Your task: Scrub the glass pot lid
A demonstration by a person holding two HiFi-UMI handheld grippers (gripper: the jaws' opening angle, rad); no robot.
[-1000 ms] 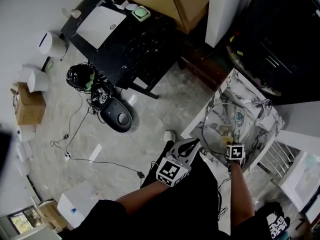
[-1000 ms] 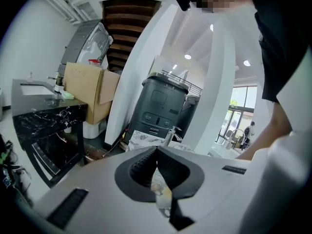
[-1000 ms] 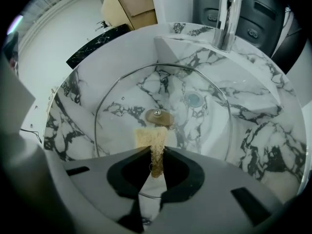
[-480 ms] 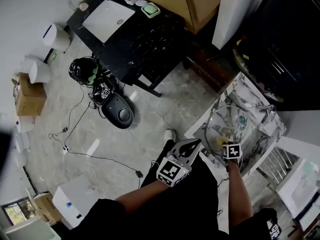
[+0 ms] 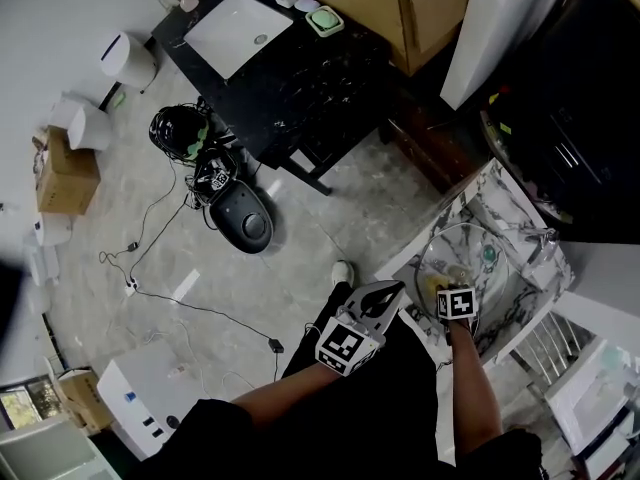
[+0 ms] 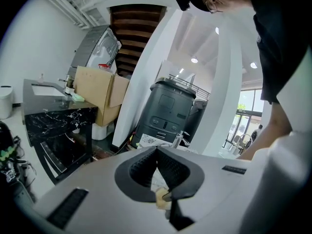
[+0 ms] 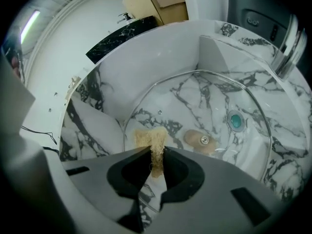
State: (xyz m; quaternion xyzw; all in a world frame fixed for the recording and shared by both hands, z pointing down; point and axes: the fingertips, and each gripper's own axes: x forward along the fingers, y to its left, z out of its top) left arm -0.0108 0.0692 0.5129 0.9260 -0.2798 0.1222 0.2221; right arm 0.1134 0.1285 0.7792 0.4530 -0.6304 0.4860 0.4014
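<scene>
We judge the scrubbing barely begun: our right gripper (image 7: 155, 152) pinches a scrub pad (image 7: 147, 136) against the glass lid (image 7: 219, 106) in the sink (image 7: 161, 52), nine o'clock of its knob (image 7: 200, 139), while the left gripper (image 6: 157, 149) keeps its jaws pressed together, empty.

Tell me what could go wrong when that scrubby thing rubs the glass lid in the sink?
1. The glass lid lies loose in the marble sink. The left gripper is shut and away from it, so the lid might slide and bang the sink's side.
2. The right gripper pinches only a thin edge of the scrubber, so it might slip out.
</scene>
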